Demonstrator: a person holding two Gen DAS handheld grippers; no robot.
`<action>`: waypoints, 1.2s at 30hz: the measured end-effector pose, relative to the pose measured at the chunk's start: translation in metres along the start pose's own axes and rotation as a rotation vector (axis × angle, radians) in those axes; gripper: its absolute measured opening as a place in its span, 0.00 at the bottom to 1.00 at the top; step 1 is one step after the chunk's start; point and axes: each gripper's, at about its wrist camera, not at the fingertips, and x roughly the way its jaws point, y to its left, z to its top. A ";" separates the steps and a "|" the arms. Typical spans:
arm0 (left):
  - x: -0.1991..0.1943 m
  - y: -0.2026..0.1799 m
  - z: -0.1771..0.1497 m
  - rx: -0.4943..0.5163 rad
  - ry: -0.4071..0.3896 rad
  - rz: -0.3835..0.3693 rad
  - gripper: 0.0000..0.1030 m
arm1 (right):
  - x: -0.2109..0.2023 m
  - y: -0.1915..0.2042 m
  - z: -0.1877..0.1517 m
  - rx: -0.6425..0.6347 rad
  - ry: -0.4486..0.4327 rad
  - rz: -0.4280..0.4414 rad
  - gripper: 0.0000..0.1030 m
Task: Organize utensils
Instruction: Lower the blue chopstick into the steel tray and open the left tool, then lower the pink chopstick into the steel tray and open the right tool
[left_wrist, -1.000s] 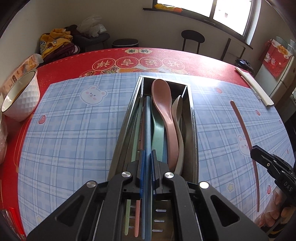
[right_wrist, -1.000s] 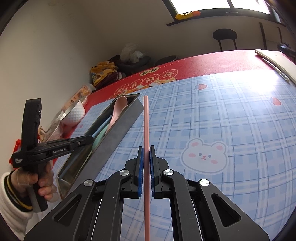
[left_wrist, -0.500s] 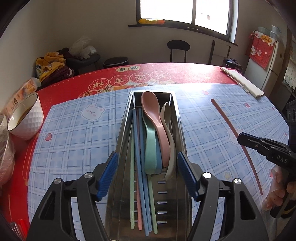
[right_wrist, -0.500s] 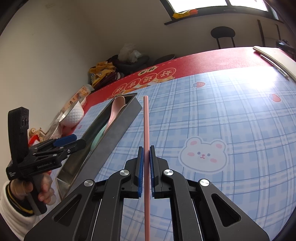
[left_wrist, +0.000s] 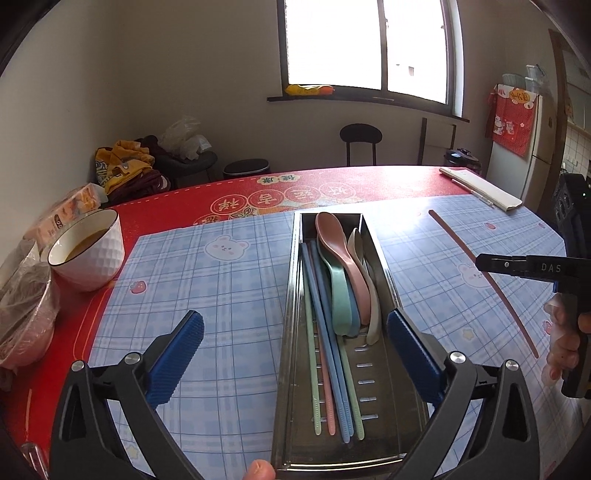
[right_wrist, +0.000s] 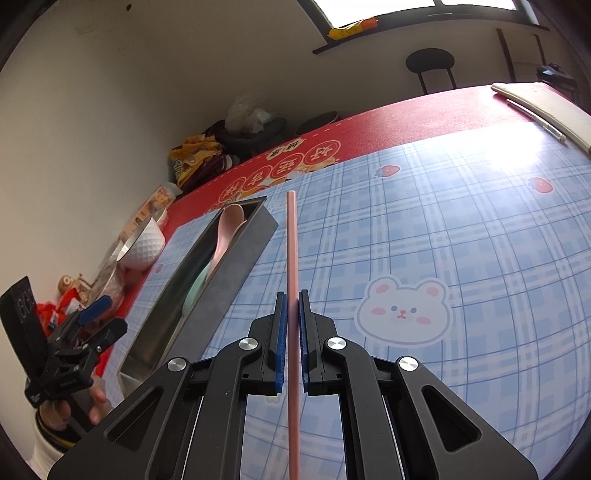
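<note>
A long metal tray (left_wrist: 385, 269) lies lengthwise on the blue checked mat. It holds a pink spoon (left_wrist: 328, 229), a green spoon (left_wrist: 341, 291), a beige spoon (left_wrist: 371, 295) and several blue, green and pink chopsticks (left_wrist: 327, 343). My left gripper (left_wrist: 294, 325) hovers over the tray's near end. Its jaws are opening wide and grip nothing. To the right of the tray my right gripper (right_wrist: 291, 299) is shut on a pink chopstick (right_wrist: 291, 240), which points forward above the mat. From the left wrist that chopstick (left_wrist: 491, 284) shows as a long slanted rod.
A white bowl (left_wrist: 88, 251) with brown liquid and a plastic-wrapped bowl (left_wrist: 22, 314) stand at the left table edge beside a snack box (left_wrist: 70, 206). At the far right corner lies a folded white item (left_wrist: 484, 188). A person's fingertip (left_wrist: 260, 470) shows at the tray's near end.
My left gripper has let go of the blue chopstick, which now lies in the tray, opened wide and drawn back and upward. My right gripper has kept still with the pink chopstick.
</note>
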 end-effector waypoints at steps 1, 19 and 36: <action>-0.002 0.004 -0.001 -0.012 -0.018 -0.019 0.94 | 0.001 0.002 0.000 0.010 0.006 -0.006 0.06; -0.028 0.080 -0.006 -0.224 -0.174 0.013 0.94 | 0.071 0.113 0.029 0.097 0.130 -0.039 0.06; -0.026 0.093 -0.007 -0.283 -0.152 0.005 0.94 | 0.118 0.127 0.020 0.311 0.155 -0.095 0.06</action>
